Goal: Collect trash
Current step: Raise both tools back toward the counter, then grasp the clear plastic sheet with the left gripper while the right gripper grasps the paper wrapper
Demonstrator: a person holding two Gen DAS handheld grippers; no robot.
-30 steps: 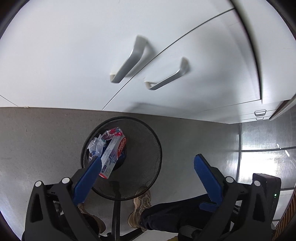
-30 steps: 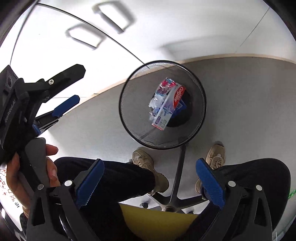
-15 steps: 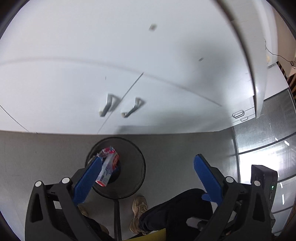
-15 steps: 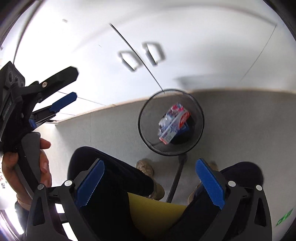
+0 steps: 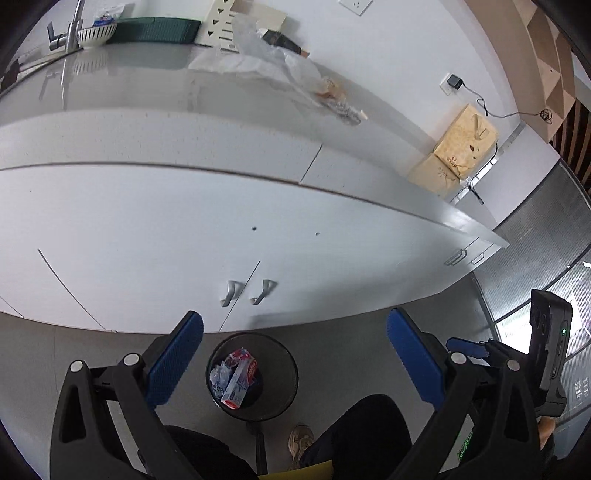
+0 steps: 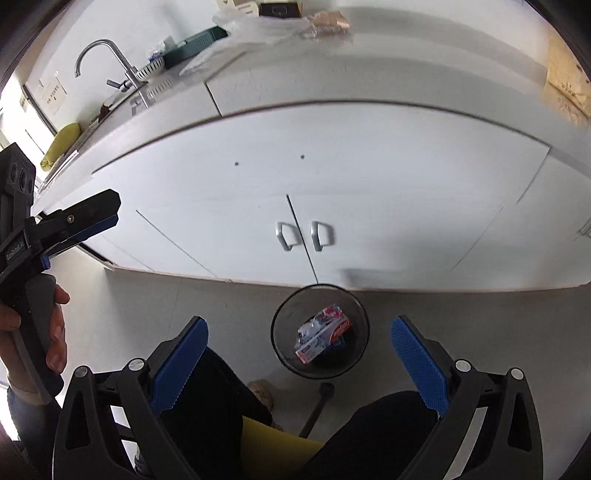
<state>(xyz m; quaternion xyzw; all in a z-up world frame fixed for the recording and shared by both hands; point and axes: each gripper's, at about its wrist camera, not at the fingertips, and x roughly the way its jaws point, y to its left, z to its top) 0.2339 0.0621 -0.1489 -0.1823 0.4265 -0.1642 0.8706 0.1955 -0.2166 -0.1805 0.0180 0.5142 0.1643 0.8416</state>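
Observation:
A black mesh bin [image 5: 282, 373] [image 6: 282, 354] stands on the grey floor in front of white cabinet doors. In it lie a toothpaste box [image 5: 238, 386] [image 6: 321, 341] and crumpled wrappers [image 5: 218, 376]. My left gripper [image 5: 293, 363] is open and empty, high above the bin. My right gripper [image 6: 297, 363] is likewise open and empty, with the bin seen between its blue pads. On the grey countertop [image 5: 147, 99] lie clear plastic wrap [image 5: 273, 61] and a small crinkled wrapper [image 5: 338, 101] [image 6: 327, 20].
A sink tap [image 6: 110, 62], a white bowl [image 5: 96, 35], a green tray [image 5: 155, 33] and cardboard boxes [image 5: 458, 151] sit on the counter. The person's dark-trousered legs [image 6: 207, 402], shoes and a chair base [image 6: 319, 402] lie below. The other gripper [image 6: 62, 225] shows at left.
Both grippers have risen and tilted up from the bin. The bin looks smaller and lower in both views, and the countertop with its items has come into sight. Both stay open.

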